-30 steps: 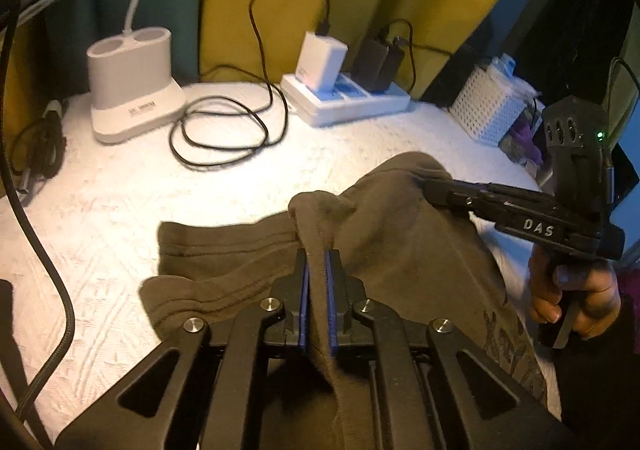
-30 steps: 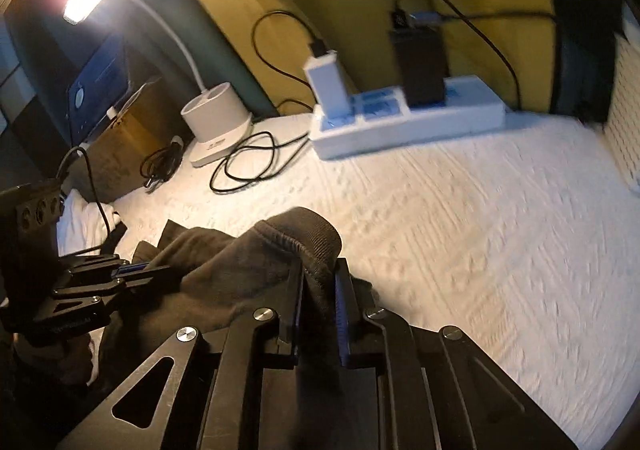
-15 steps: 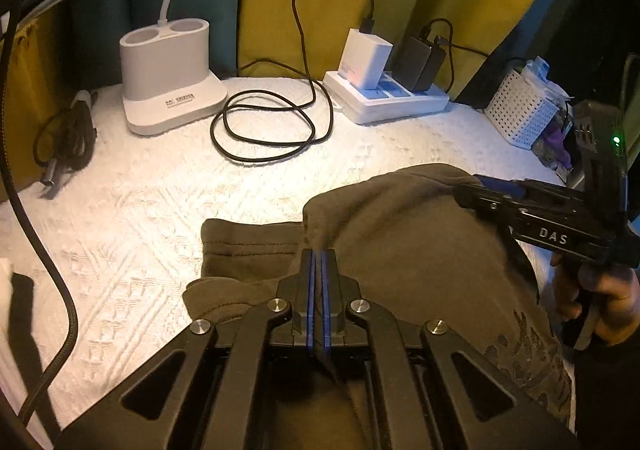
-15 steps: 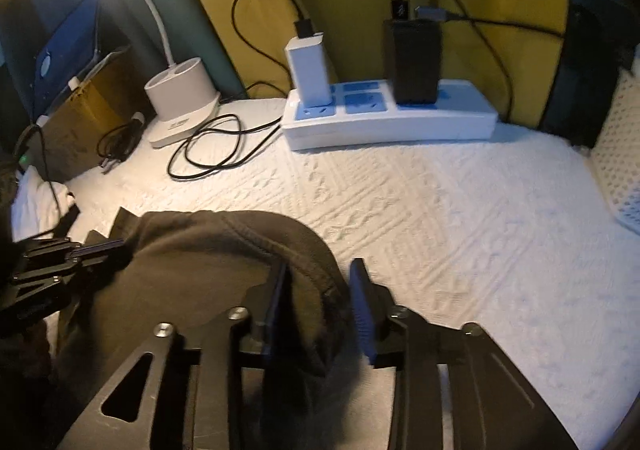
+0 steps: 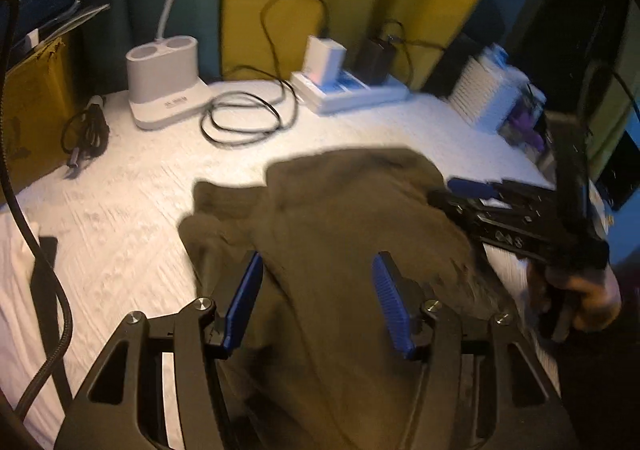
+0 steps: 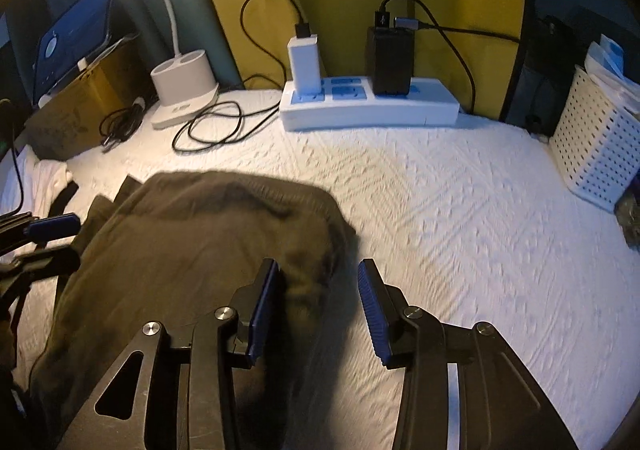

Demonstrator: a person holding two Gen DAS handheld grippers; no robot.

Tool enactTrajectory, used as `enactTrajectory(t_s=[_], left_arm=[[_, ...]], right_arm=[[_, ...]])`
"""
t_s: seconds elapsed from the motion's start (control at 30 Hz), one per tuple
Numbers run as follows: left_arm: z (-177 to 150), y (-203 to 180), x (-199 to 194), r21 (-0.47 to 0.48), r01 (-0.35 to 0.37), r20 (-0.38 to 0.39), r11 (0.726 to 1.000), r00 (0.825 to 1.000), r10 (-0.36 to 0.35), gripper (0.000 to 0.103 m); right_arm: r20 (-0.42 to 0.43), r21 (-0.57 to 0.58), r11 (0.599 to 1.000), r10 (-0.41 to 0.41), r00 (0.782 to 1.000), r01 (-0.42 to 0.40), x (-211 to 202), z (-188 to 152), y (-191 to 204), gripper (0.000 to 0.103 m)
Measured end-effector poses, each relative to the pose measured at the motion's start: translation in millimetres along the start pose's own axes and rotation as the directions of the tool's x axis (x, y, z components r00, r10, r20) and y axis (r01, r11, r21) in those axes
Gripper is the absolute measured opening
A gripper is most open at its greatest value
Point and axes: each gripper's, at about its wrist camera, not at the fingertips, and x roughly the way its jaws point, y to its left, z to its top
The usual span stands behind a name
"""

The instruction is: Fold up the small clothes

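Observation:
A dark olive garment lies folded over on the white quilted cover; its folded edge faces the back. My left gripper hovers over the garment's near part. Its jaws are opening, with cloth below them and the blue pads not pressing on it. In the right wrist view the same garment lies at the left. My right gripper stands open over its right edge, gripping nothing. Each gripper shows in the other's view: the right gripper with the hand holding it, and the left gripper.
Along the back stand a white power strip with plugged chargers, a white lamp base and a coiled black cable. A white perforated basket sits at the right, a cardboard box at the left.
Both grippers were shut on the garment's raised fold. The right opened first, then the left. The fold now lies flat on the cover, and both grippers have drawn back from it.

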Motion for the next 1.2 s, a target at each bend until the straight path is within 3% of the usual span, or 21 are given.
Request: enactTrajectory(t_s=[0.03,0.13,0.2,0.53,0.77,0.9,1.03,1.2], left_arm=[[-6,-3,2,0.013,-0.011,-0.017,1.0,1.0,0.011,0.057],[-21,-1,15,0.021,-0.068,-0.081,0.997,0.994,0.069,0.057],[-29,6,18,0.016,-0.074,-0.079,0.997,0.994,0.075,0.057],[-29,13,-8,-0.03,-0.093,-0.033,0.995,0.995,0.092,0.059],[-40,5,-39,-0.033,-0.043,0.021,0.999,0.999,0.044,0.062],[-56,-9,-37,0.014,-0.028,-0.023,1.0,0.999,0.028,0.064],[-75,-4,-15,0.012,-0.082,-0.105,0.997,0.991,0.082,0.064],[-83,4,-20,0.016,-0.091,-0.08,0.996,0.993,0.092,0.066]], right_arm=[[-0.007,-0.008,1.0,-0.01,1.0,0.01,2,-4,1,0.045],[0.005,0.005,0.998,-0.058,0.998,0.058,5,-14,-4,0.063],[0.007,0.022,0.997,-0.072,0.997,0.072,2,-17,-9,0.071],[0.028,0.061,0.995,-0.086,0.996,0.084,-27,-33,-20,0.071],[0.051,0.08,0.995,-0.067,0.996,0.063,-53,-45,-16,0.071],[0.055,0.057,0.998,-0.042,0.998,0.039,-64,-55,1,0.071],[0.022,0.019,0.999,-0.032,0.999,0.031,-60,-71,16,0.071],[-0.007,0.022,0.999,-0.048,0.999,0.048,-54,-85,17,0.071]])
